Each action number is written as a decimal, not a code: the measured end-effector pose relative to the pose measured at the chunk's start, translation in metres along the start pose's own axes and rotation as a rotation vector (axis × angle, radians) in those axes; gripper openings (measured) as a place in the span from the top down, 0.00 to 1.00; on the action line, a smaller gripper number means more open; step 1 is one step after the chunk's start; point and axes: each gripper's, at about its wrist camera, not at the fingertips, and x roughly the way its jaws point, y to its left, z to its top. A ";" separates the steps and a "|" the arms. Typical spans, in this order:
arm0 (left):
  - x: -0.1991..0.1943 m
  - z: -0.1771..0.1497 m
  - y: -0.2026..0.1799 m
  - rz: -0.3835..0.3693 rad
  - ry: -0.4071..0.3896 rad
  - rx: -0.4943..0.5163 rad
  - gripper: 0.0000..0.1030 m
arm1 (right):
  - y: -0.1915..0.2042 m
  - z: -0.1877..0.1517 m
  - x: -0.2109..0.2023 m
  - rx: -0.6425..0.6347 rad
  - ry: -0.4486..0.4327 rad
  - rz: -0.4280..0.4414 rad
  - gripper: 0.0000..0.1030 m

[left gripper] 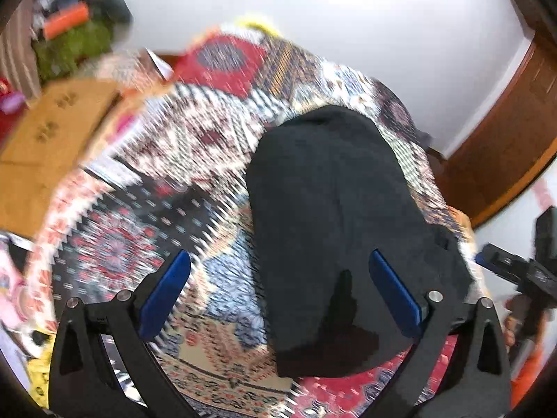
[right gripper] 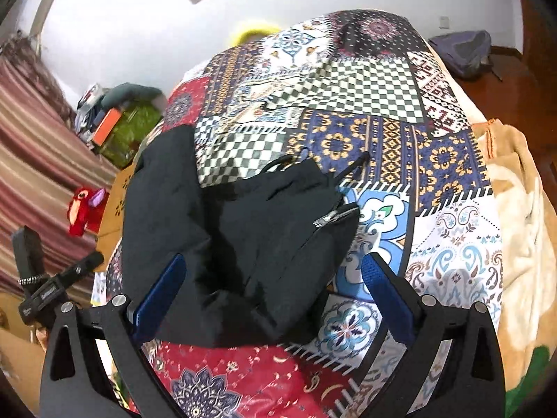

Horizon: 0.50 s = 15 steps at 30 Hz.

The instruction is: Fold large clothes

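A black garment (left gripper: 334, 216) lies folded in a long strip on the patterned bedspread (left gripper: 195, 160). In the right wrist view the garment (right gripper: 243, 244) shows a zipper (right gripper: 334, 214) and drawcords at its far right end. My left gripper (left gripper: 278, 261) is open and empty, hovering above the garment's near end. My right gripper (right gripper: 275, 268) is open and empty, hovering above the garment's zipper end. The right gripper also shows at the right edge of the left wrist view (left gripper: 511, 268).
A cardboard box (left gripper: 52, 132) stands left of the bed. A green pile with an orange item (right gripper: 122, 129) sits near striped curtains (right gripper: 34, 146). A beige blanket (right gripper: 518, 230) lies on the bed's right side. A backpack (right gripper: 463, 52) rests on the wooden floor.
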 end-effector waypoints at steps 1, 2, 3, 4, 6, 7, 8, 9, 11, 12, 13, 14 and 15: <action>0.007 0.001 0.005 -0.051 0.037 -0.028 0.00 | -0.006 0.000 0.008 0.018 0.025 0.000 0.03; 0.013 0.000 0.009 -0.088 0.066 -0.055 0.00 | -0.011 0.000 0.013 0.032 0.045 0.007 0.03; 0.023 -0.002 0.013 -0.121 0.101 -0.083 0.00 | -0.017 -0.001 0.022 0.052 0.076 0.019 0.03; 0.027 -0.004 0.013 -0.136 0.119 -0.096 0.00 | -0.022 0.000 0.030 0.070 0.105 0.028 0.03; 0.045 -0.008 0.014 -0.161 0.167 -0.121 0.00 | -0.029 -0.001 0.043 0.096 0.155 0.039 0.03; 0.051 -0.009 0.015 -0.172 0.176 -0.128 0.00 | -0.032 -0.002 0.048 0.103 0.173 0.047 0.03; 0.057 -0.010 0.016 -0.210 0.186 -0.144 0.00 | -0.034 -0.002 0.056 0.109 0.197 0.062 0.03; 0.063 -0.010 0.018 -0.249 0.202 -0.162 0.00 | -0.035 -0.002 0.060 0.112 0.212 0.078 0.03; 0.072 -0.009 0.020 -0.297 0.227 -0.186 0.00 | -0.035 -0.001 0.070 0.117 0.241 0.122 0.10; 0.079 -0.008 0.020 -0.323 0.241 -0.198 0.00 | -0.035 -0.001 0.074 0.121 0.257 0.143 0.11; 0.083 -0.007 0.020 -0.335 0.248 -0.203 0.00 | -0.035 0.001 0.080 0.127 0.271 0.160 0.16; 0.088 -0.006 0.020 -0.341 0.253 -0.207 0.00 | -0.036 0.002 0.086 0.135 0.286 0.176 0.24; 0.090 -0.005 0.021 -0.342 0.253 -0.205 0.00 | -0.035 0.002 0.089 0.144 0.298 0.188 0.25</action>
